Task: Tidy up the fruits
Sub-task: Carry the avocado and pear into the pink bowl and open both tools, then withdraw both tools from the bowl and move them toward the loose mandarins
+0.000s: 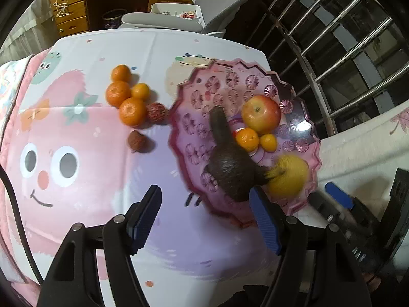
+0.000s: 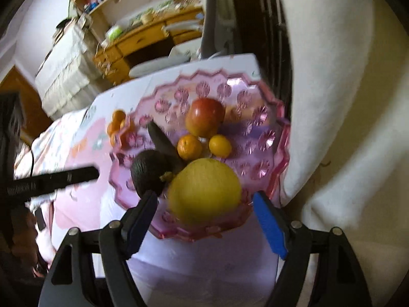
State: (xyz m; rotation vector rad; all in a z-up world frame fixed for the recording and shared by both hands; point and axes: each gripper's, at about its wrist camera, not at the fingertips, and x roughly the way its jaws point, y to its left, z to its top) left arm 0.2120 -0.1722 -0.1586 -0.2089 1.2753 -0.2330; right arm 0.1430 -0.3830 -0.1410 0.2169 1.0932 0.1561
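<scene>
Fruits: apple point(image 1: 261, 113), two small oranges, a dark long-necked fruit point(image 1: 231, 168) and a yellow citrus point(image 2: 204, 190) lie in the pink tray point(image 1: 294, 94) | left gripper point(image 1: 207, 220) fingers apart, empty, tray just ahead of its right finger | right gripper point(image 2: 204, 223) fingers apart, straddling the citrus without pressing, seemingly released there | four oranges point(image 1: 127, 97) and two lychees point(image 1: 138, 140) wait on the tablecloth point(image 1: 76, 153), ahead of the left finger.

A scalloped pink plastic tray point(image 1: 301, 97) sits on the right side of the table. In it lie a red-yellow apple point(image 1: 261, 113) toward the far side, a small mandarin point(image 1: 247, 139) and a smaller orange fruit point(image 1: 268, 142) side by side just nearer, a large yellow citrus point(image 1: 288, 175) at the near edge, and a dark avocado point(image 1: 234, 172) left of it. Left of the tray, on the cloth, four mandarins point(image 1: 129, 94) cluster, with two reddish lychees point(image 1: 156, 111) just beside them.
</scene>
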